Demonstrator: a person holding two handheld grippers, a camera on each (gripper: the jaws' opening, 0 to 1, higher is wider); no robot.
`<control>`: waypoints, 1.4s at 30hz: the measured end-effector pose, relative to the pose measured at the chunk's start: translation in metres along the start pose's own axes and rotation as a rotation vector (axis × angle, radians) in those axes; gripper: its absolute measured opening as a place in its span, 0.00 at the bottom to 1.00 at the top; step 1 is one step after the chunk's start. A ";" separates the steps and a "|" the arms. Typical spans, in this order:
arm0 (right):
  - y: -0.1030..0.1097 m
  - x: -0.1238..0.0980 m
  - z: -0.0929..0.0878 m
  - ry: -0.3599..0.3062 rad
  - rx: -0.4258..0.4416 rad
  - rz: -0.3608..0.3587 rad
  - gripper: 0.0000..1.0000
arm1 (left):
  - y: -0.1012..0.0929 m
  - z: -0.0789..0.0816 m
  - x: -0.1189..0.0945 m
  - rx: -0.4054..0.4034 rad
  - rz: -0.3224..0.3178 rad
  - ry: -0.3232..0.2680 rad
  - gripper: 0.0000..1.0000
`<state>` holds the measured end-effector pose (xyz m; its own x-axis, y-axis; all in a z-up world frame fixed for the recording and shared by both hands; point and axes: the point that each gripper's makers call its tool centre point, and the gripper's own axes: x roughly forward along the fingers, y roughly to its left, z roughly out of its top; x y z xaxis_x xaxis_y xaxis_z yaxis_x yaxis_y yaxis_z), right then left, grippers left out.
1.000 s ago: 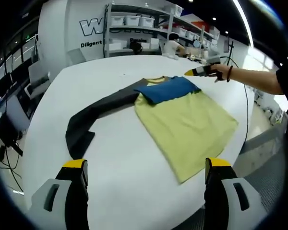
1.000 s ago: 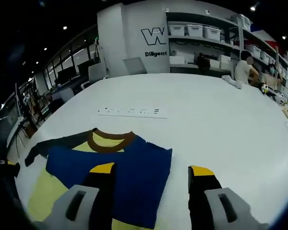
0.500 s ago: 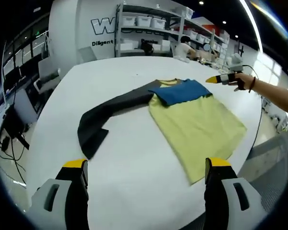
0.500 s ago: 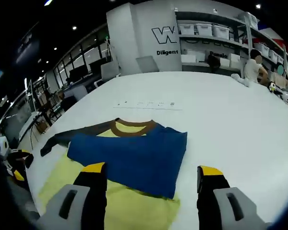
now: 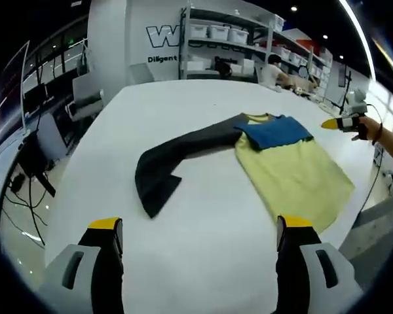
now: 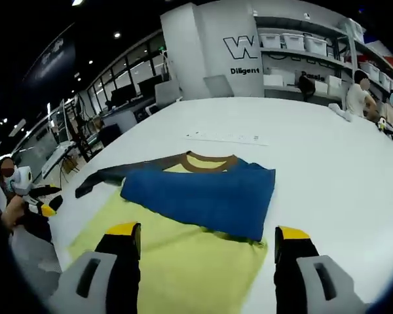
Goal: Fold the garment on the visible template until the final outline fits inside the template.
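Left gripper view: both grippers, left and right, hover spread and empty, likely because the shirt's gray sleeve awaits folding.

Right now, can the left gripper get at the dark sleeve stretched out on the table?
Probably yes. The left gripper is open and holds nothing, and only bare white table lies between it and the dark sleeve, whose cuff end points toward it. It would need to move forward.
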<state>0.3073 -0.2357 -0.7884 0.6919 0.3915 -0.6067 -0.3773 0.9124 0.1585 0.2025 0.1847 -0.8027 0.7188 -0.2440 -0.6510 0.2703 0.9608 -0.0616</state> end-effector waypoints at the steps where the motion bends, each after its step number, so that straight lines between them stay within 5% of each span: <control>1: 0.001 -0.002 -0.001 0.000 -0.001 0.002 0.84 | 0.000 0.000 0.000 -0.002 -0.001 -0.001 0.94; 11: 0.021 -0.023 -0.014 0.004 -0.034 0.028 0.99 | 0.023 0.005 0.007 -0.042 0.040 -0.013 0.81; 19: 0.033 -0.047 -0.027 0.009 -0.058 0.028 0.99 | 0.044 0.006 0.018 -0.113 0.072 -0.026 0.69; 23: 0.034 -0.052 -0.031 0.008 -0.058 0.028 0.99 | 0.051 0.002 0.027 -0.157 0.082 -0.030 0.55; 30: 0.034 -0.059 -0.031 -0.017 -0.052 0.019 0.98 | 0.066 0.003 0.037 -0.114 0.145 -0.033 0.39; 34: 0.033 -0.060 -0.033 -0.024 -0.040 0.015 0.98 | 0.063 0.005 0.042 -0.172 0.112 -0.031 0.34; 42: 0.031 -0.062 -0.034 -0.032 -0.025 0.006 0.97 | 0.064 -0.005 0.050 -0.163 0.110 0.009 0.25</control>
<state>0.2317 -0.2360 -0.7721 0.7089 0.4007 -0.5805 -0.3960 0.9071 0.1425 0.2519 0.2344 -0.8430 0.7326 -0.1359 -0.6669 0.0827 0.9904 -0.1110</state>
